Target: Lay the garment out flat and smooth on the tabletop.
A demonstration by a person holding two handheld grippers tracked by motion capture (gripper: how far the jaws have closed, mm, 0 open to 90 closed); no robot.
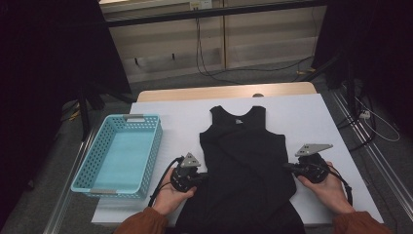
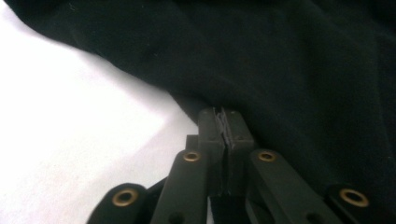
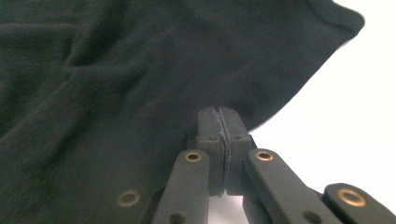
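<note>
The black top [image 1: 243, 161] lies flat on the desk [image 1: 302, 112], right of the basket [image 1: 122, 153]. Each hand-held gripper, left [image 1: 198, 176] and right [image 1: 290, 167], is clamped closed on a side edge; folding likely comes next, needing both lifted together.

A black sleeveless top [image 1: 243, 156], with a small pale label at its neckline, lies on a white sheet covering the light-wood bench [image 1: 224, 91]. A light blue basket [image 1: 120, 154], its walls patterned with rows of small holes, sits to one side. The left gripper [image 1: 200, 177] and right gripper [image 1: 288, 167] are black with brass-coloured rivets and grey top plates. The person's sleeves [image 1: 146, 223] are rust orange.
</note>
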